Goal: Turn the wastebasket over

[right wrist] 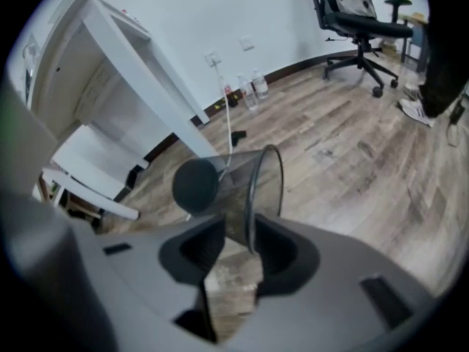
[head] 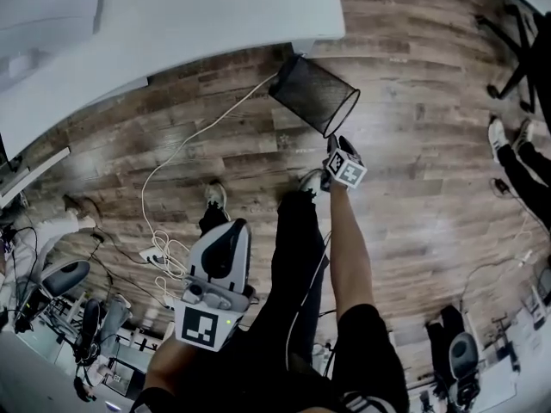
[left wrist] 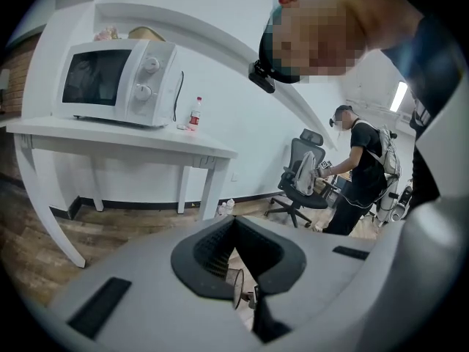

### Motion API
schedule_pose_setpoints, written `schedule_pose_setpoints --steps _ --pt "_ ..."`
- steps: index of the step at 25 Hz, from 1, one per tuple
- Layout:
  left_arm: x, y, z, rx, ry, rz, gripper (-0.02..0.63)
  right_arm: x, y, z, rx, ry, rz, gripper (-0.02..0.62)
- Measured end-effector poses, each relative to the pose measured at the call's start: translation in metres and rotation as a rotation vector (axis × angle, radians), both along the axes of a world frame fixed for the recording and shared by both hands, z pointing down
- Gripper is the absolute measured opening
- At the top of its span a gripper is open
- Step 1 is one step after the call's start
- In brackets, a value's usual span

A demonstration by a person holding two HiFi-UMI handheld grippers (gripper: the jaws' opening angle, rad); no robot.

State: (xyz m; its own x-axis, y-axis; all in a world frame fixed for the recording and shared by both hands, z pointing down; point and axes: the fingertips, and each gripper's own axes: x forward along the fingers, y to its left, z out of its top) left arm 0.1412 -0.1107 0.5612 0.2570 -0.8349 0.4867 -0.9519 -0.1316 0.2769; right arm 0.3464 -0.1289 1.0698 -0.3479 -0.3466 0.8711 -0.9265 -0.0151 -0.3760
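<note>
Wastebasket: black mesh, tipped on its side just off the counter edge, mouth turned toward the person's feet, closed bottom toward the counter
Right tool: clamped on the wire rim at the near side of the mouth
Left tool: low beside the person's leg, well apart from the wastebasket, jaws together on nothing
Open room: bare planks to the right of the wastebasket; white cable trailing on its left
Floor: brown wood planks
Room: white walls, an office chair well behind the wastebasket
</note>
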Motion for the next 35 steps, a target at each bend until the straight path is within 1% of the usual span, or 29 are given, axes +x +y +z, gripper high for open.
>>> schedule_pose_setpoints --steps 6,8,12,14,18,20,22,29,35 --pt "-0.005 -0.001 0.011 -0.007 -0.007 -0.014 0.034 0.005 -0.004 0.019 -0.038 -0.007 0.026 0.13" --pt "-0.004 0.0 0.013 -0.012 -0.009 -0.021 0.034 0.005 -0.006 0.022 -0.037 -0.014 0.01 0.132" --pt "0.001 0.001 0.017 -0.014 -0.048 0.016 0.034 0.002 -0.009 0.03 -0.033 -0.027 -0.026 0.133" --pt "0.002 0.0 0.02 -0.015 -0.04 0.014 0.034 0.0 -0.01 0.036 -0.036 -0.038 -0.023 0.133" --pt "-0.004 0.001 0.023 -0.022 -0.014 -0.029 0.034 -0.001 -0.016 0.042 -0.043 -0.053 0.022 0.133" --pt "-0.008 0.002 0.024 -0.025 -0.011 -0.043 0.034 -0.004 -0.017 0.042 -0.039 -0.068 0.033 0.122" --pt "-0.011 0.001 0.025 -0.024 -0.005 -0.053 0.034 -0.006 -0.017 0.042 -0.032 -0.083 0.039 0.08" --pt "-0.019 0.0 0.021 -0.021 0.002 -0.079 0.034 -0.011 -0.013 0.035 -0.041 -0.119 0.005 0.057" --pt "-0.03 0.0 0.012 -0.013 0.014 -0.101 0.034 -0.031 -0.019 0.007 -0.029 -0.155 -0.012 0.049"
